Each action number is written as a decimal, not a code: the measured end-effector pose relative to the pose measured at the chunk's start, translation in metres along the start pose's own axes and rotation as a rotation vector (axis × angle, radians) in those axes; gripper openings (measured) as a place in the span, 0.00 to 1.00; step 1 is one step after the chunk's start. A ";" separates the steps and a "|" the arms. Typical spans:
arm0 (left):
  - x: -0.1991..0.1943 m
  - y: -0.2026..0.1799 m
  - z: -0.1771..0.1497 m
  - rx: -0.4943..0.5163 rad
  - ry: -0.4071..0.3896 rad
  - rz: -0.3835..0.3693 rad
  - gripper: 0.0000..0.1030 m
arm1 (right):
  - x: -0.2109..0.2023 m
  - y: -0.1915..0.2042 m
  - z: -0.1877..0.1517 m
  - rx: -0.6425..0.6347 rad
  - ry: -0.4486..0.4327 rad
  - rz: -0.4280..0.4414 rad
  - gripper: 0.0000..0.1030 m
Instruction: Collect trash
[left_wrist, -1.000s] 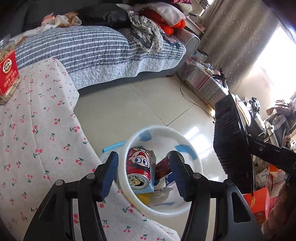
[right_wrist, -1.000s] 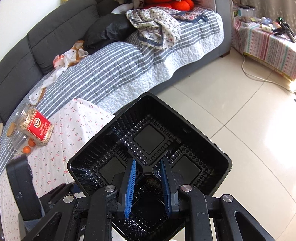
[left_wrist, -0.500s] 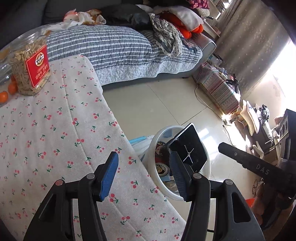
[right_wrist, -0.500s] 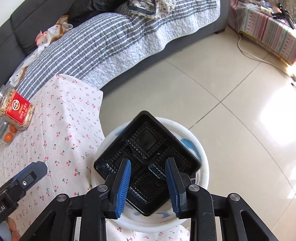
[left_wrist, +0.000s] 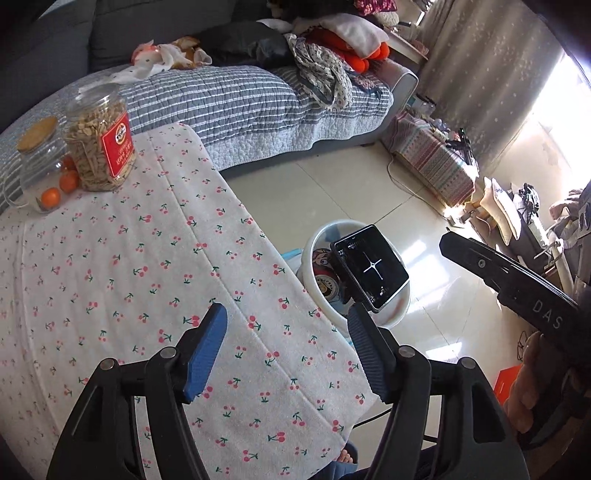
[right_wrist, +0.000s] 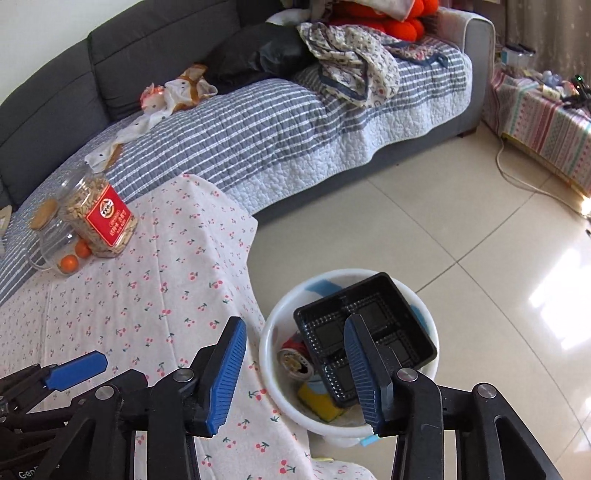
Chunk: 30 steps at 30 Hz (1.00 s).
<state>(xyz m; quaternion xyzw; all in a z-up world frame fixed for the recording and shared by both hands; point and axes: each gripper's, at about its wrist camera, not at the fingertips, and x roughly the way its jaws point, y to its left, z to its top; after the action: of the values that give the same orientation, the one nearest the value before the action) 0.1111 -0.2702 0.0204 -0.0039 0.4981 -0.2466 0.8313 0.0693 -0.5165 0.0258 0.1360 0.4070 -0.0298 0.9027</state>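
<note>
A black plastic food tray leans tilted inside the white bin on the floor, beside a drink can and a yellow packet. My right gripper hangs above the bin's near edge, its jaws opening with nothing between them. The same tray stands in the bin in the left wrist view. My left gripper is over the cherry-print tablecloth, jaws opening and empty. The other gripper's black body shows at right.
A clear jar of seeds with a red label and a glass jar with small oranges stand at the table's far corner. Behind is a grey sofa with a striped quilt and clothes. Tiled floor surrounds the bin.
The right gripper let go of the black tray, which dropped into the bin, and its jaws widened. Both grippers pulled back and up; the left one now sits over the table.
</note>
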 end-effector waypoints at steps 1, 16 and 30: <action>-0.006 0.000 -0.005 0.008 -0.005 0.003 0.70 | -0.005 0.002 -0.003 -0.002 -0.010 0.003 0.51; -0.060 -0.001 -0.096 0.134 -0.007 0.071 0.81 | -0.065 0.020 -0.105 0.025 -0.086 -0.040 0.61; -0.083 -0.010 -0.131 0.163 -0.095 0.192 0.81 | -0.097 0.033 -0.155 -0.042 -0.182 -0.083 0.78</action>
<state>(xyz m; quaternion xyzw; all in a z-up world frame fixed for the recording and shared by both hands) -0.0334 -0.2137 0.0254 0.1000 0.4347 -0.2050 0.8712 -0.1026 -0.4485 0.0075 0.0969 0.3291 -0.0710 0.9366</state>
